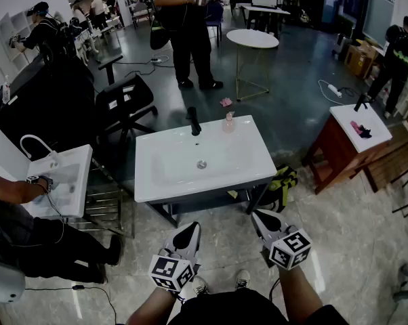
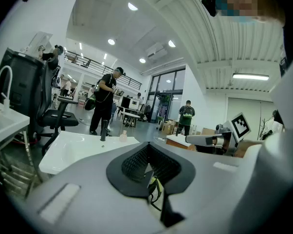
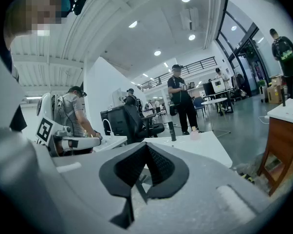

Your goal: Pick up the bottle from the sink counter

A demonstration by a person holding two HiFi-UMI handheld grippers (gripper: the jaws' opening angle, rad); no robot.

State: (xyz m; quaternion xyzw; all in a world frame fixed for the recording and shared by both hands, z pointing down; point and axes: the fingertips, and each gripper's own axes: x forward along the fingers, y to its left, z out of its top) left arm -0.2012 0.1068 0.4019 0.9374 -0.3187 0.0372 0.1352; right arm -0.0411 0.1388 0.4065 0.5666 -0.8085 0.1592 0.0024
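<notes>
A small pinkish bottle (image 1: 229, 122) stands at the far edge of the white sink counter (image 1: 251, 158), right of the black faucet (image 1: 194, 122). Both grippers hang on the near side of the counter, well short of it. In the head view my left gripper (image 1: 188, 230) and my right gripper (image 1: 259, 217) each have their fingers together and hold nothing. The left gripper view shows the bottle (image 2: 122, 136) far ahead beyond the shut jaw tips (image 2: 149, 146). In the right gripper view the bottle (image 3: 194, 135) is also far off, beyond that gripper's shut tips (image 3: 146, 145).
A second white sink (image 1: 62, 178) stands at the left, with a seated person's arm on it. A black office chair (image 1: 126, 103) is behind it. A wooden cabinet (image 1: 346, 144) stands at the right, a round table (image 1: 253, 39) and a standing person (image 1: 187, 32) beyond the counter. A yellow-black bag (image 1: 283, 180) lies beside the counter.
</notes>
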